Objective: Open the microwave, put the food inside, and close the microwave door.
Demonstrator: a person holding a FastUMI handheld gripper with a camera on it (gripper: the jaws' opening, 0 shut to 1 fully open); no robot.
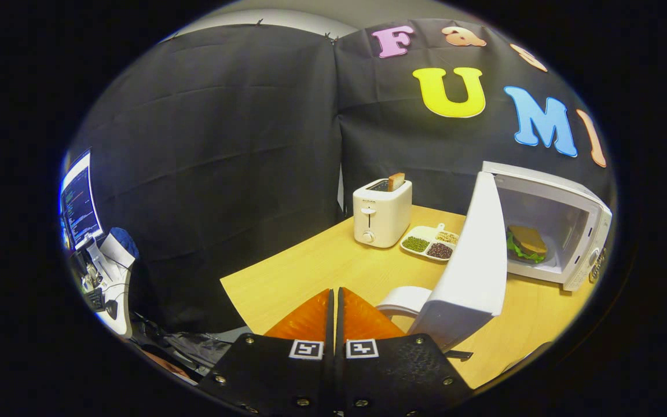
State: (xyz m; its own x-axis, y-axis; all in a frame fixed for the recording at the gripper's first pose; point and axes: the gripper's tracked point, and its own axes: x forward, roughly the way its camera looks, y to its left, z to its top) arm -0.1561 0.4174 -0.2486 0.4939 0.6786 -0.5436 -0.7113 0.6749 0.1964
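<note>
Fingers closed on nothing, microwave door open, food inside.

We see our gripper (334, 298) with its fingers pressed together, holding nothing, above the near edge of the wooden counter (310, 269). To the right the boxy white microwave (565, 231) stands with its smooth door (475, 260) swung wide; the sandwich (526, 243) lies inside. Farther back are a white toaster (381, 213) holding a slice, its lettering too small to read, and a divided dish (431, 242) of beans.

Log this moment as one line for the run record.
stage: closing door | gripper: fingers shut, empty, beside door | microwave door: open | sandwich: inside | toaster, snack tray: on table
</note>
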